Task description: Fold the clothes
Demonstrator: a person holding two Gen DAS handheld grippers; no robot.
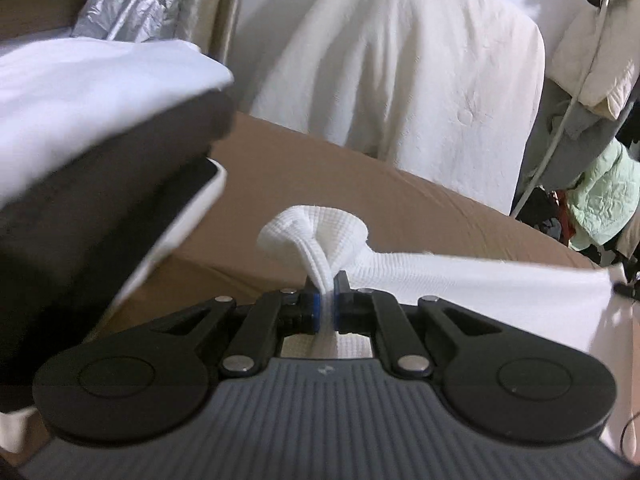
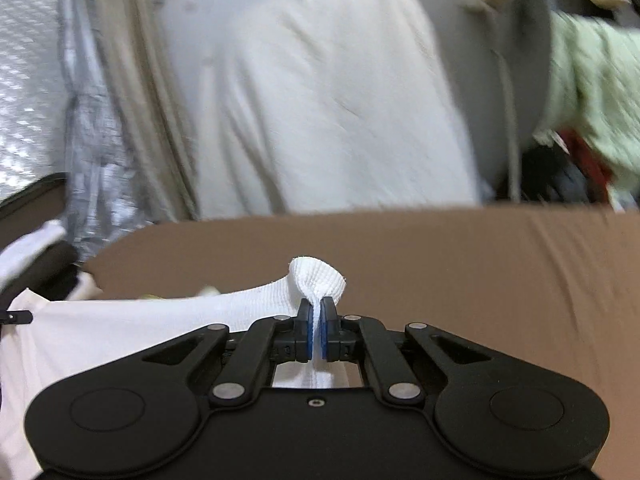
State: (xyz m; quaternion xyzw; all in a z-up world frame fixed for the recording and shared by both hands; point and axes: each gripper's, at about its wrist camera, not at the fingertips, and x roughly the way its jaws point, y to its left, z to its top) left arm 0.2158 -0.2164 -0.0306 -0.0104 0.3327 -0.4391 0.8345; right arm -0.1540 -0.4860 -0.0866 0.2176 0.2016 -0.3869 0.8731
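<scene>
Fingers (image 1: 347,286) of the left gripper (image 1: 328,304) pinch one ribbed corner of the white garment (image 1: 460,280); the right gripper (image 2: 317,334) pinches the other, cloth stretched between, above the brown bed (image 2: 480,272). Only slim bunches are clamped, so a harder pull could slip one free and drop that corner.

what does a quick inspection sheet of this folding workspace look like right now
surface: brown sheet, mostly bare
job's things: white ribbed garment stretched between both grippers
clutter: black and white cloth pile at the left edge
grippers: left hand-held gripper and right hand-held gripper each pinch a bunched corner
cables: thin cable, lower right of the left view
surroundings: hanging white garment, pale green quilted piece, silver foil sheet
</scene>
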